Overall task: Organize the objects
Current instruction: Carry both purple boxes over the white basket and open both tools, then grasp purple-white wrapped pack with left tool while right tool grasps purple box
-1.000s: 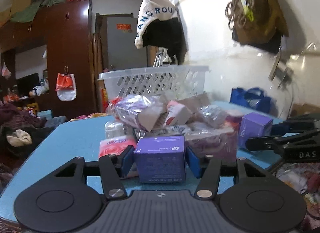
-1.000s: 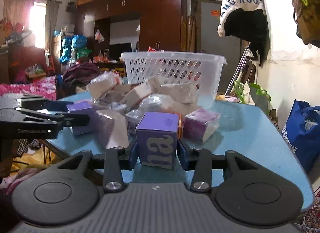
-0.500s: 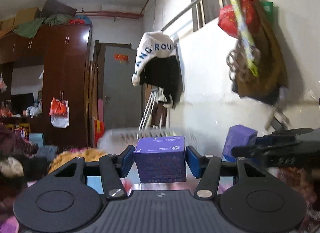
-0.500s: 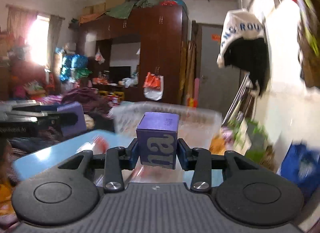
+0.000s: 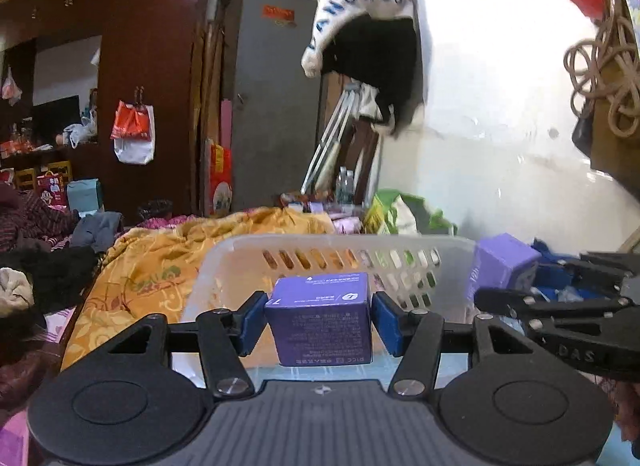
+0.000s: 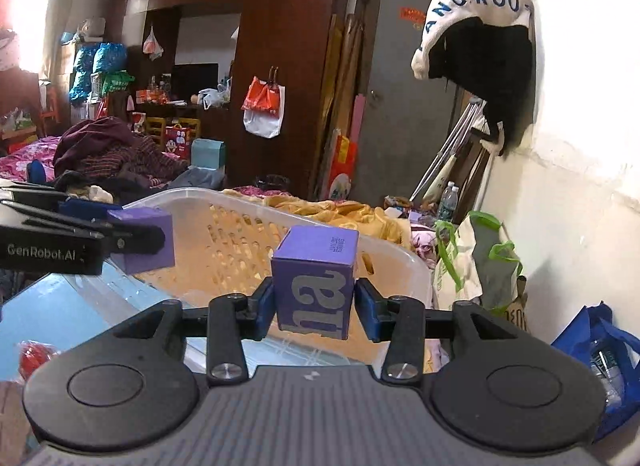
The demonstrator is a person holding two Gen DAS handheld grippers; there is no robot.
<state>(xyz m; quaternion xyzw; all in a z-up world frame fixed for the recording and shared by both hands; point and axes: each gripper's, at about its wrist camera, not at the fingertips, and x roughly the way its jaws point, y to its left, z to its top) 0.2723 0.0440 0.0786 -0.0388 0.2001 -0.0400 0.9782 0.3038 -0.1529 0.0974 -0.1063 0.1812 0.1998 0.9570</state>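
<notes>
Currently both grippers carry small purple boxes over the white basket [image 5: 240, 254]. Left gripper [image 5: 320, 324] has its fingers [image 5: 252, 322] closed on the side faces of a purple box [image 5: 320, 318], held square, above the basket's near edge. Right gripper [image 6: 316, 304] likewise clamps a second box [image 6: 314, 290], the one with large grey lettering, above the basket's right rim.

Handling, judged from looks: thin cardboard cartons, probably light, fairly stiff but crushable if squeezed hard. Surfaces look smooth, so they could slip or twist under a light pinch. Flat opposite faces near mid-height, as gripped now, seem the best hold. Basket looks rigid and perforated; a short drop shouldn't hurt the boxes.
</notes>
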